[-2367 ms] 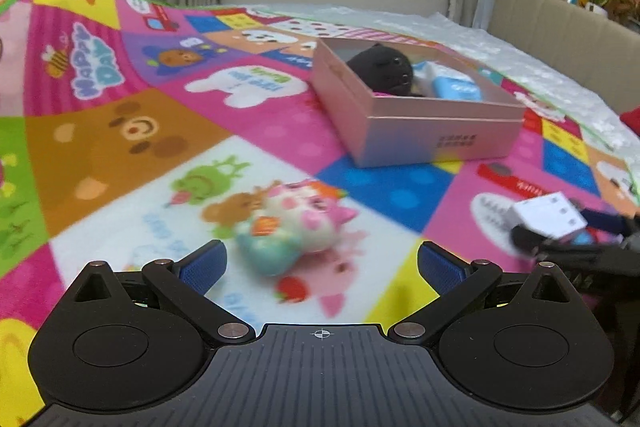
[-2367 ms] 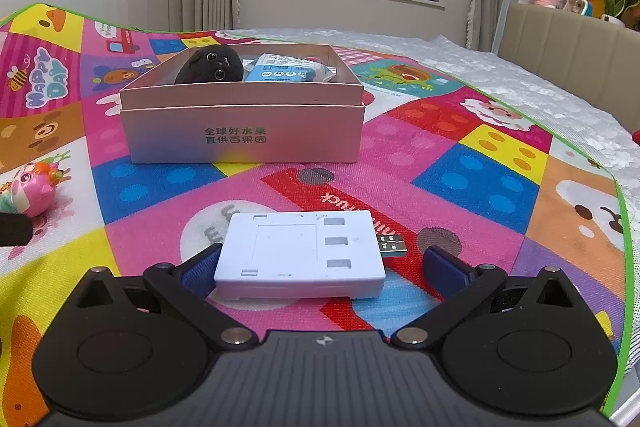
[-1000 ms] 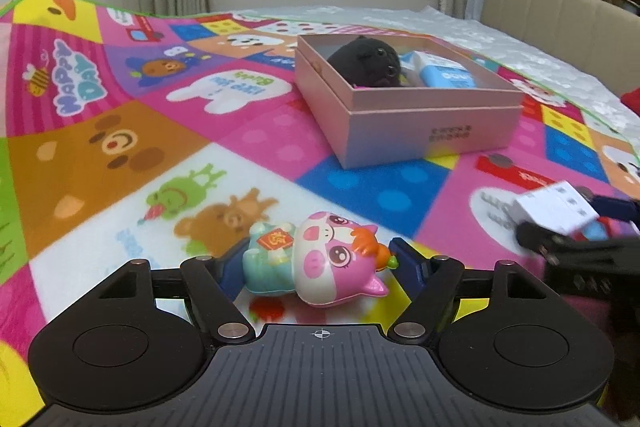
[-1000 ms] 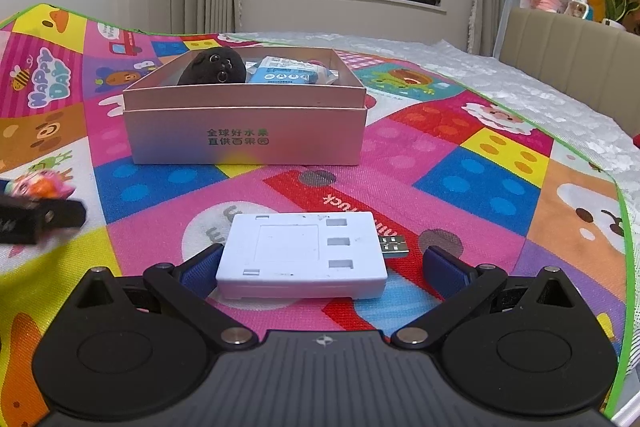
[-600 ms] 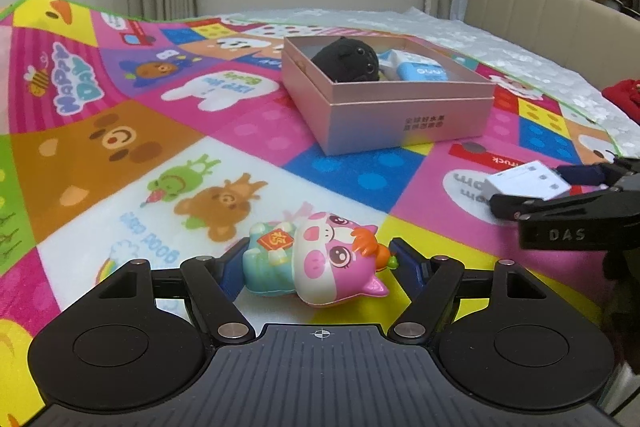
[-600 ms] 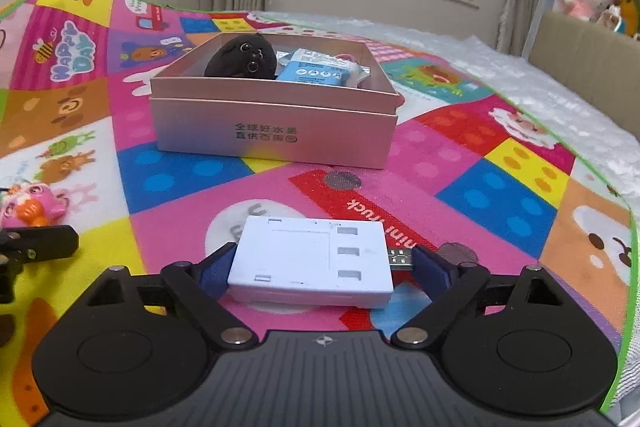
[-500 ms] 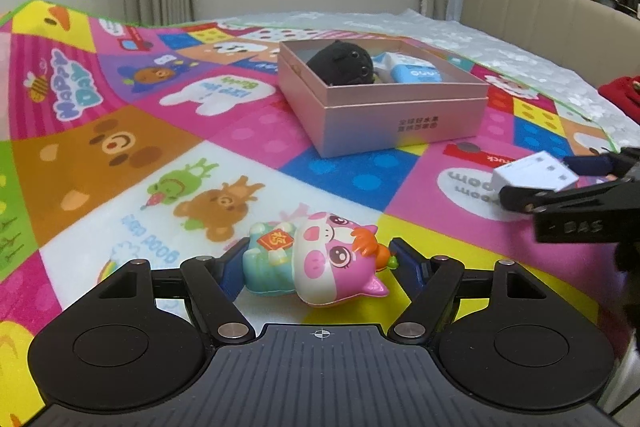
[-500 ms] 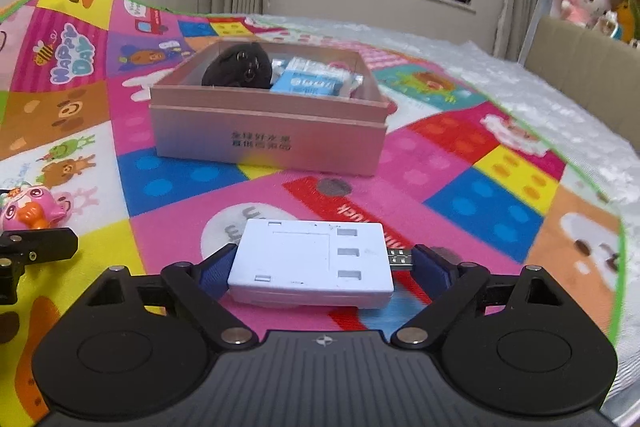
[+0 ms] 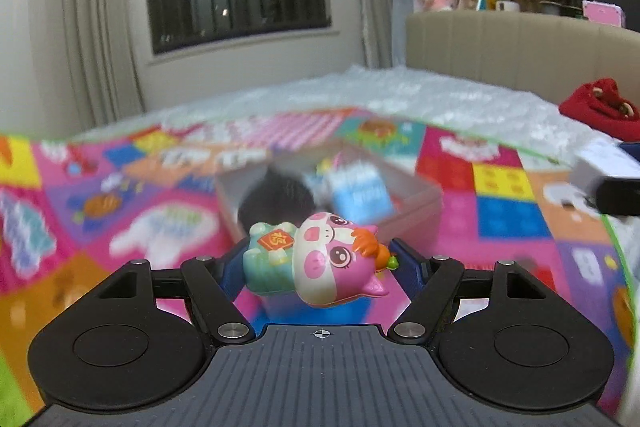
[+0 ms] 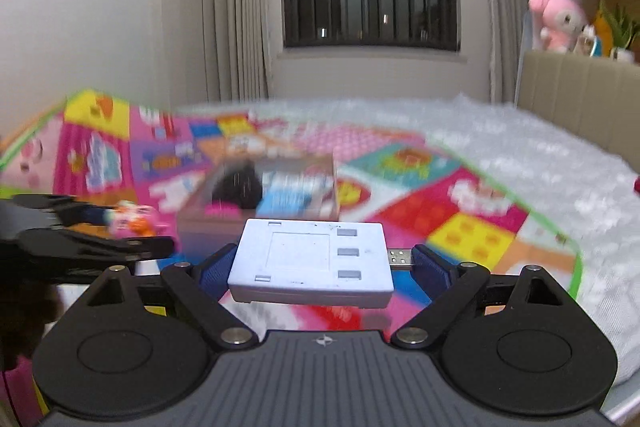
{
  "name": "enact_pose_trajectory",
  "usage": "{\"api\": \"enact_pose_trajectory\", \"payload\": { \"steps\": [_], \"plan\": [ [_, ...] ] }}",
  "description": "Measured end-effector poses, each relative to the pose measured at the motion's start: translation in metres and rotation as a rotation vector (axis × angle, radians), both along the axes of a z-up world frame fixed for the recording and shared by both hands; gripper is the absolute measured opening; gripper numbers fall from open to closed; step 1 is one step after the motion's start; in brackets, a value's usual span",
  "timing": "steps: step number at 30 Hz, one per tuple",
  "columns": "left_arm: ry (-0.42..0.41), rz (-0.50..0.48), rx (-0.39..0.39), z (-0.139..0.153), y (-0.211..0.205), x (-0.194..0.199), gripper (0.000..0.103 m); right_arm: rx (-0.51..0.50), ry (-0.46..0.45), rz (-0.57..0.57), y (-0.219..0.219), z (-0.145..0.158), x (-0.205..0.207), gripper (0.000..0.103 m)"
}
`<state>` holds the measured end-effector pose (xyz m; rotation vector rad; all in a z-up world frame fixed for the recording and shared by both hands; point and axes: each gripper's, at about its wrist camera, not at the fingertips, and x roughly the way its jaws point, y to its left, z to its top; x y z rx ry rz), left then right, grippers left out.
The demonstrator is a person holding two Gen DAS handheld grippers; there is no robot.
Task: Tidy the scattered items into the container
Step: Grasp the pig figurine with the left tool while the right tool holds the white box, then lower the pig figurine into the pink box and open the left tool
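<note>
Left tongs (image 9: 320, 259): pinching the pig figurine (image 9: 320, 265) across its length, one blue pad at the teal body end, the other at the carrot by the snout; the figurine is clear of the play mat (image 9: 504, 211), lying on its side between the pads. Judgement: light, hard, glossy plastic, rounded and apt to pivot or slip; the flatter flanks of the body would give a surer hold than the ends.

Right tongs (image 10: 320, 267): pinching the white card reader (image 10: 310, 263) lengthwise, one pad on the short end, the other at the metal plug (image 10: 400, 259), carried level. Judgement: light, stiff, flat-sided; the plug is a narrow, slick contact, so the casing's long edges are the safer purchase.

Beyond both: the pink box (image 10: 192, 223), blurred, lies ahead and below on the mat, already holding a black plush (image 9: 276, 203) and a blue packet (image 9: 360, 195); neither held item is over it yet.
</note>
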<state>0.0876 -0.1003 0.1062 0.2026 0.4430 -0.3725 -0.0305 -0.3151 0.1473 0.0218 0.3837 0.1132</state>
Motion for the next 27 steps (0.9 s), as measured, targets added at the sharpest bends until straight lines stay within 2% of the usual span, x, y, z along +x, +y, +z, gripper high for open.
{"api": "enact_pose_trajectory", "payload": {
  "steps": [4,5,6,7,9,13,17,21,25,27],
  "plan": [
    [-0.041,-0.012,-0.010,0.011,-0.020,0.047,0.079,0.029,-0.053,0.017,-0.004,0.011,0.001,0.091],
    [-0.065,-0.011,-0.006,0.010,-0.025,0.058,0.084,0.036,-0.054,0.022,-0.005,0.011,0.003,0.091],
    [-0.085,-0.008,0.014,0.006,-0.030,0.066,0.095,0.042,-0.052,0.025,-0.005,0.009,0.006,0.091],
    [-0.097,0.002,0.044,0.000,-0.034,0.074,0.097,0.044,-0.045,0.027,-0.005,0.007,0.009,0.091],
    [-0.066,0.020,0.065,-0.011,-0.033,0.081,0.095,0.042,-0.028,0.020,-0.006,0.002,0.013,0.091],
    [0.023,0.048,-0.036,-0.027,-0.008,0.059,0.098,0.033,0.005,0.009,-0.011,-0.009,0.020,0.091],
    [0.081,0.107,-0.043,-0.048,0.010,0.036,0.101,0.036,0.068,-0.017,-0.009,-0.020,0.041,0.091],
    [0.128,0.116,-0.075,-0.059,0.019,0.030,0.101,0.042,0.109,0.019,0.005,-0.023,0.063,0.091],
    [0.175,0.107,-0.145,-0.063,0.025,0.021,0.102,0.001,0.075,0.077,0.028,-0.012,0.091,0.091],
    [0.199,0.093,-0.153,-0.064,0.023,0.015,0.103,-0.023,0.061,0.105,0.041,-0.002,0.120,0.091]
  ]
}}
